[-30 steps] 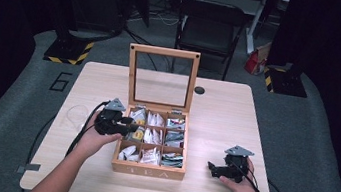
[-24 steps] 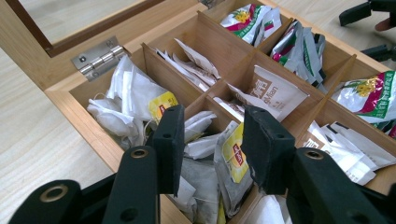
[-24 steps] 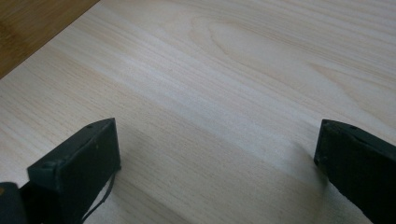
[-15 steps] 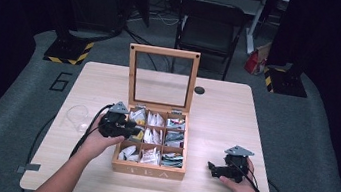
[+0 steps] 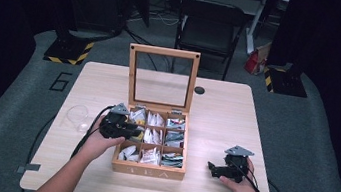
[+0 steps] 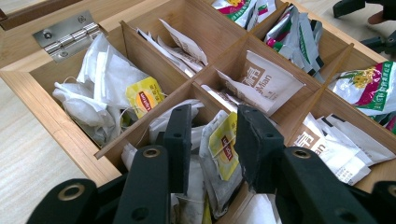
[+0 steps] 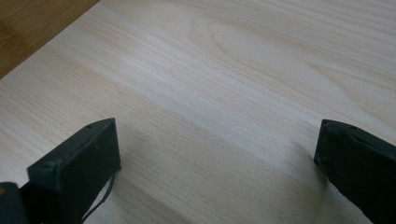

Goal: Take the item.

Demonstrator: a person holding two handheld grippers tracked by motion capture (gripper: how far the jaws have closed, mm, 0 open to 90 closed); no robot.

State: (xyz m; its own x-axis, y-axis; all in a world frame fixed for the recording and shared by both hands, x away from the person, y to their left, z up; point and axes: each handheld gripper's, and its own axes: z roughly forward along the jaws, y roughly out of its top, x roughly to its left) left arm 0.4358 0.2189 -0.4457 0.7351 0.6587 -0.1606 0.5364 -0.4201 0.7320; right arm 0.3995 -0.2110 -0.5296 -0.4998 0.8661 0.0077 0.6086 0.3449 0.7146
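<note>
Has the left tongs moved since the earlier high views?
Yes. The left tongs has edged down the picture along the tea box, from its back-left compartment towards the middle-left one, jaws closing around a teabag.

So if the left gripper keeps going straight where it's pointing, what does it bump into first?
Most likely the tea bag with the yellow tag, which stands between the jaws of the left gripper. Those jaws have just been closing around it, inside the wooden tea box. Whether the pads touch it yet is unclear.
</note>
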